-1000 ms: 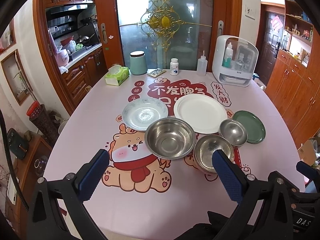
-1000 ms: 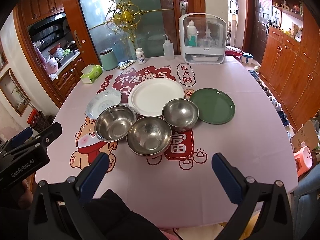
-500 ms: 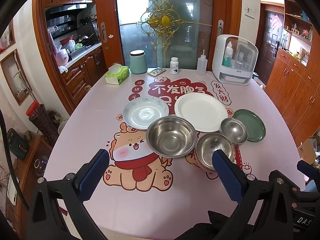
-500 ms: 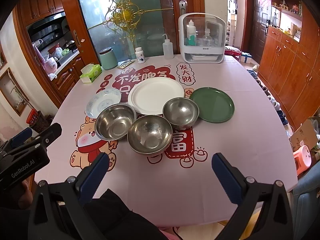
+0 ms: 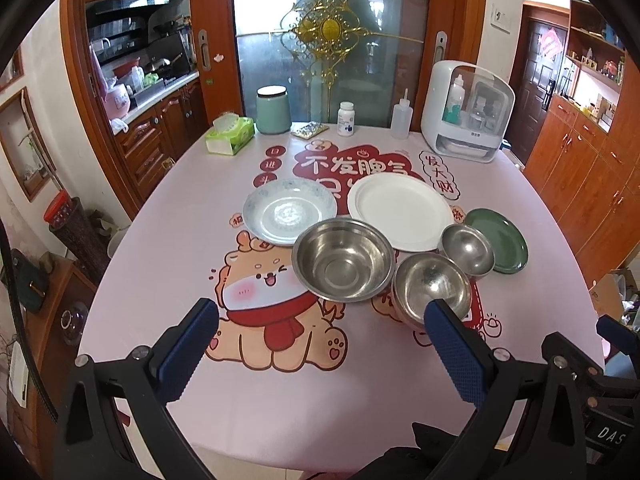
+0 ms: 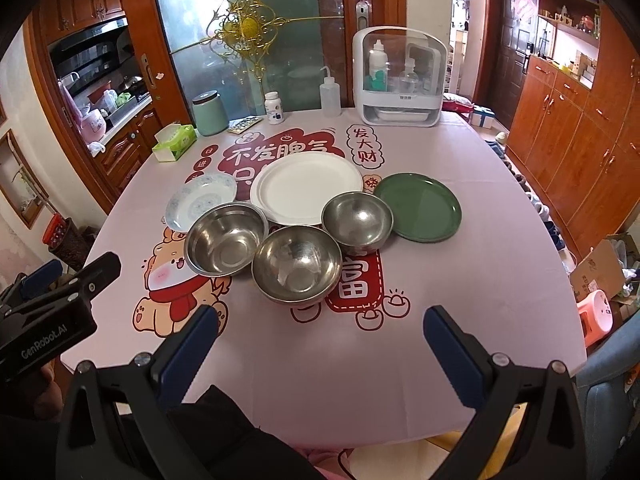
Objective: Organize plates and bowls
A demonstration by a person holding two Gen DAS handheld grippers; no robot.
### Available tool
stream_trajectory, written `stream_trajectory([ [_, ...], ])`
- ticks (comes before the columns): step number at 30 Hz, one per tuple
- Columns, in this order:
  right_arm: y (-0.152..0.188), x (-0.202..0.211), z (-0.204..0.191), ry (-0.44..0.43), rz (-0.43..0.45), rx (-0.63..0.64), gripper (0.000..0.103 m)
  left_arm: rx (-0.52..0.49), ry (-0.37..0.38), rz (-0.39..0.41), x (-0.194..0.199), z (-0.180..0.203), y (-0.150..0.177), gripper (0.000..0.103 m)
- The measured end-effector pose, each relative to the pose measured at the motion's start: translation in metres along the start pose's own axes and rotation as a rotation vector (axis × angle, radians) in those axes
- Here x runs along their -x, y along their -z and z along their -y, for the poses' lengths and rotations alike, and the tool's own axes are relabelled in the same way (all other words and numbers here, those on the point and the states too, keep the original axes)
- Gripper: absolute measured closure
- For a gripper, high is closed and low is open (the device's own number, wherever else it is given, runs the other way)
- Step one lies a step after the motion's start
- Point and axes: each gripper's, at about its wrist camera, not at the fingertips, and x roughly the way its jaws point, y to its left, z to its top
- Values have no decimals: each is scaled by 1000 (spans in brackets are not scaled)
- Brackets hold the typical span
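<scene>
Three steel bowls stand mid-table: a large one (image 5: 344,264) (image 6: 226,239), a middle one (image 5: 432,286) (image 6: 297,264) and a small one (image 5: 466,246) (image 6: 357,220). Behind them lie a blue-patterned plate (image 5: 289,210) (image 6: 200,200), a white plate (image 5: 400,210) (image 6: 306,187) and a green plate (image 5: 498,244) (image 6: 420,207). My left gripper (image 5: 320,316) is open and empty above the near table edge. My right gripper (image 6: 320,318) is open and empty, short of the bowls. The left gripper body also shows in the right wrist view (image 6: 52,304).
At the table's far edge stand a tissue box (image 5: 230,135), a green canister (image 5: 273,110), a pill bottle (image 5: 346,119), a squeeze bottle (image 5: 400,120) and a white sterilizer box (image 5: 466,118). Wooden cabinets line the right side (image 6: 580,132). The tablecloth (image 5: 160,240) is pink.
Both grippers have eased slightly forward toward the bowls. Nothing on the table has moved.
</scene>
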Motion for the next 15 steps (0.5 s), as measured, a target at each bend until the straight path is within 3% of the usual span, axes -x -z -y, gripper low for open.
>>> stream_trajectory([
  [15, 3, 6, -12, 78, -9, -65, 0, 3, 63, -43, -10, -26, -6, 1],
])
